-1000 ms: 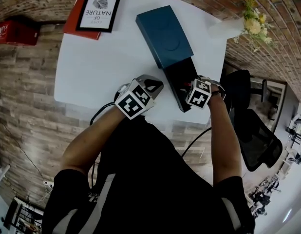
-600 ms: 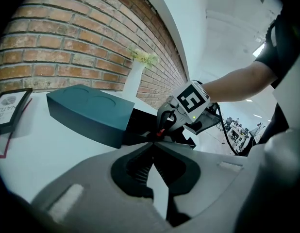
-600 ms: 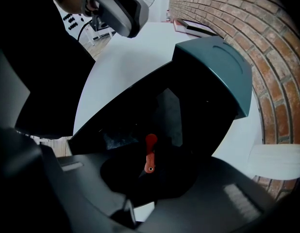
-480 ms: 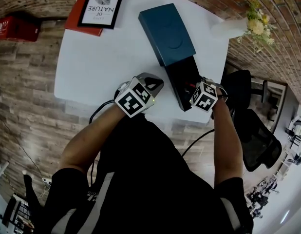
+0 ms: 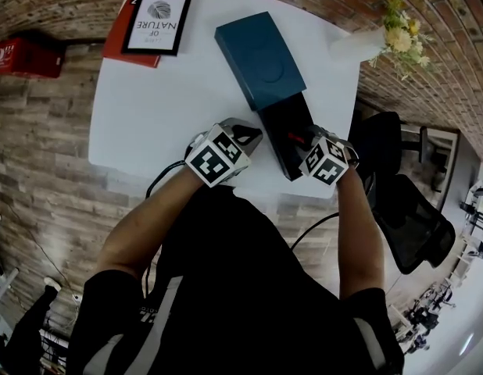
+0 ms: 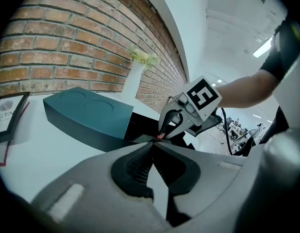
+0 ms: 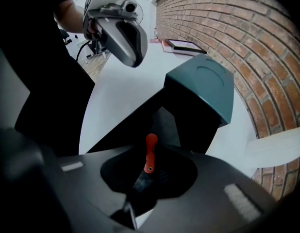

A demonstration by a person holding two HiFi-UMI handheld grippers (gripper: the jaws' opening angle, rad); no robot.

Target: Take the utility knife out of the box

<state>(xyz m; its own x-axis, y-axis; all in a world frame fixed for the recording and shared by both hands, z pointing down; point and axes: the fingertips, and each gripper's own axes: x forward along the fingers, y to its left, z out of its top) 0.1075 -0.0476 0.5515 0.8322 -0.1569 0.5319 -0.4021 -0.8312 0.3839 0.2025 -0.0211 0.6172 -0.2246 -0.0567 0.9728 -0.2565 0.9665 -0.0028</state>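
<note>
"Utility knife (image 7: 149,155): where is it?"

"Between the jaws of the right gripper (image 6: 162,132), over the black inner tray (image 5: 292,127) of the box, close to the table's (image 5: 163,108) near edge, towards its right corner. The jaws have just been closing and now stand narrow, pressed on the knife. I cannot tell whether it has cleared the tray."

"Which view shows that?"

"The right gripper view. A red part of the knife stands upright between the dark jaws, with a darker greyish length below it. The head view gives only a red speck beside that gripper's marker cube. The left gripper view shows the right gripper from the side, with red pinched at its fingertips."

"And the box?"

"Its teal sleeve (image 5: 261,57) lies from the far edge towards the near right corner, with the tray slid out of its near end."

"The other hand?"

"The left gripper (image 6: 152,143) has its jaws closed tip to tip on nothing. The head view places it at the near edge, just left of the tray."

"Anything else?"

"Only the head view shows a framed print (image 5: 155,18) on a red book at the far left corner. A white vase (image 5: 355,45) of yellow flowers stands at the far right corner."
</note>
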